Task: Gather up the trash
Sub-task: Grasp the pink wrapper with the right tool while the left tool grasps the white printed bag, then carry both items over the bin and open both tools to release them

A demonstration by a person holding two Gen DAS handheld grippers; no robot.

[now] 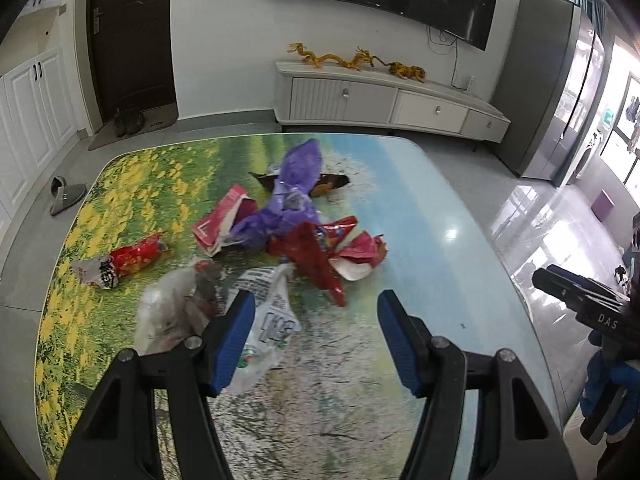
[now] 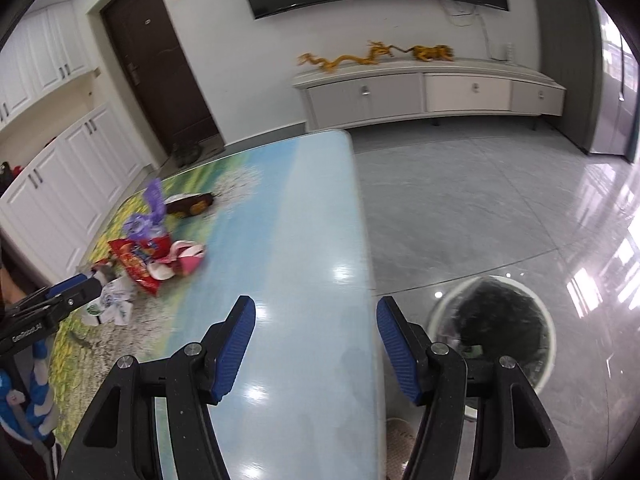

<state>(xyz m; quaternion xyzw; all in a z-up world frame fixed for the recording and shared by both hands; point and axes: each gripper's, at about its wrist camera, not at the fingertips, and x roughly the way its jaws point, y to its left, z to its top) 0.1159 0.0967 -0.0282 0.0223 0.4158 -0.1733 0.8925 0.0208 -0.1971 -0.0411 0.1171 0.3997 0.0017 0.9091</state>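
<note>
Trash lies in a heap on the picture-printed table [image 1: 420,208]: a purple bag [image 1: 296,192], red wrappers [image 1: 316,260], a pink-and-white carton [image 1: 224,216], a red-and-white snack packet [image 1: 120,264], a crumpled clear bag [image 1: 176,308] and a white printed bag [image 1: 272,320]. My left gripper [image 1: 316,312] hangs open over the table's near part, its left finger beside the white bag, nothing between the pads. My right gripper [image 2: 316,316] is open over the table's right edge [image 2: 360,240], empty. A white bin with a black liner [image 2: 500,320] stands on the floor just right of it.
A brown packet [image 1: 328,182] lies behind the purple bag. A low TV cabinet [image 1: 384,100] with yellow dragon figures runs along the far wall under a screen. Slippers [image 1: 64,194] lie on the floor at left. A blue sleeve [image 2: 24,392] shows at the left edge.
</note>
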